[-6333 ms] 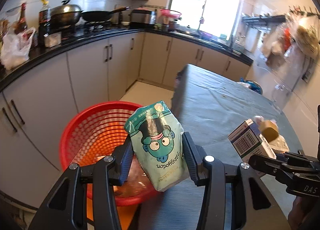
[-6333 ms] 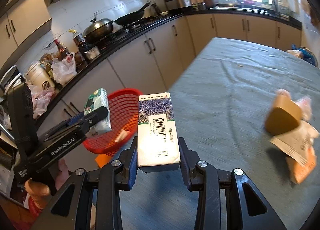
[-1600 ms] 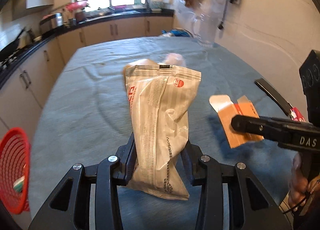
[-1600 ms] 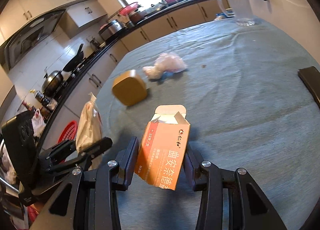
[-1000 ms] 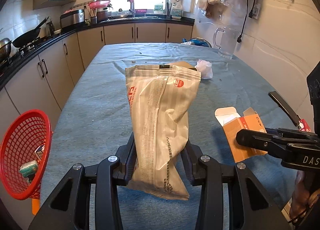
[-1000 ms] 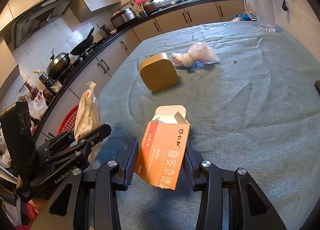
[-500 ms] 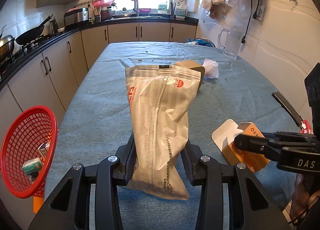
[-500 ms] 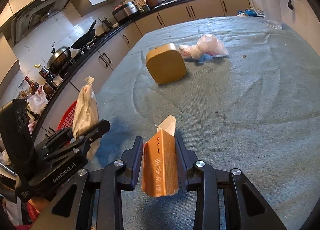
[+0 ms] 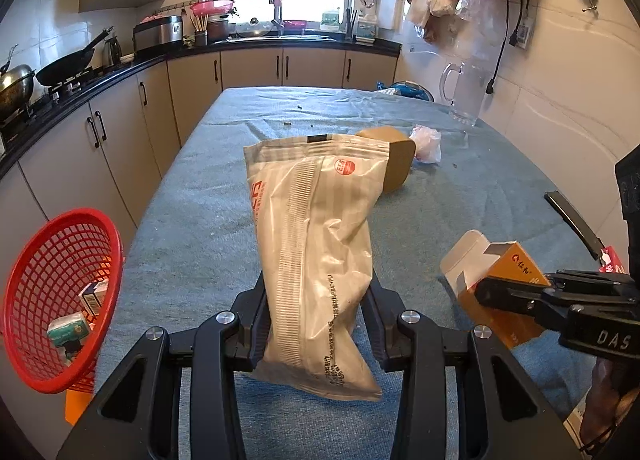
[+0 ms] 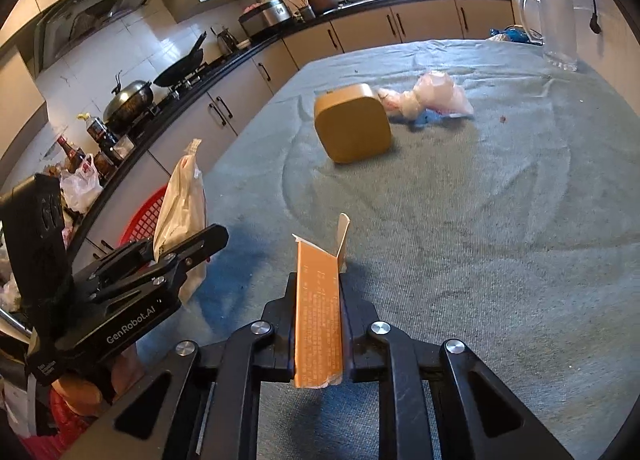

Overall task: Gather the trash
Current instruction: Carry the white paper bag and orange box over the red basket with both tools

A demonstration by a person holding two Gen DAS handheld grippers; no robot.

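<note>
My left gripper is shut on a tall beige snack bag, which it holds upright above the table's near end. To its right, my right gripper holds an orange carton with an open top flap. Its jaws are closing and the pads press the carton flat. The left wrist view shows the same carton low on the right. A red mesh basket stands beside the table on the left, with a green pack and a small box inside.
A tan rounded box and a crumpled pink plastic bag lie mid-table on the blue-grey cloth. At the far right corner stands a glass jug. A flat black object lies near the right edge. Kitchen counters run along the left.
The right jaws have narrowed on the orange carton, squashing it from a broad face to a thin edge-on slab. The left gripper and its bag have kept still.
</note>
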